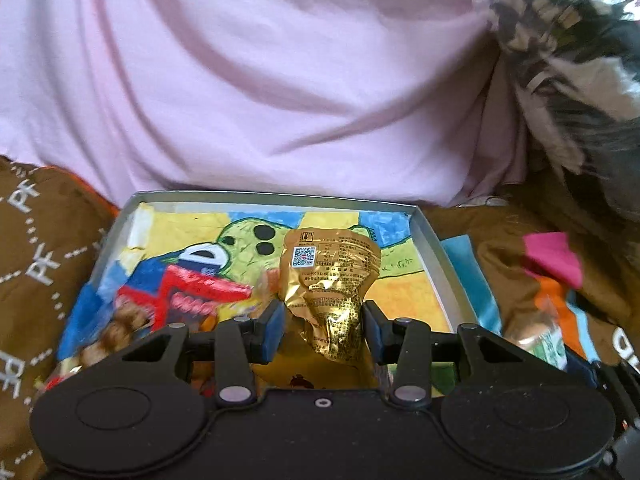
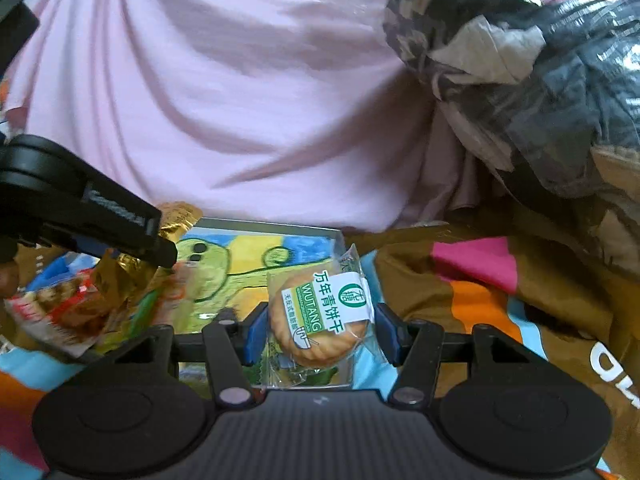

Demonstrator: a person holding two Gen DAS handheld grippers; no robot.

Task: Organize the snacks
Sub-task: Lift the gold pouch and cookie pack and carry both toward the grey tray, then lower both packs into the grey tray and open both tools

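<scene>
Behind the shallow box [image 1: 436, 264] with its painted lining I see a pink sheet [image 1: 260, 80] bunched up, and a dark plastic-wrapped bundle [image 2: 532, 64] crowds the far right. A red snack packet [image 1: 188, 292] lies in the box's left part. My left gripper [image 1: 323, 330] holds a crumpled gold foil pouch [image 1: 332, 280] between its blue pads, over the box. My right gripper [image 2: 318, 330] is clamped on a wrapped round biscuit [image 2: 320, 316], at the box's right edge above the patterned brown blanket [image 2: 460, 288].
</scene>
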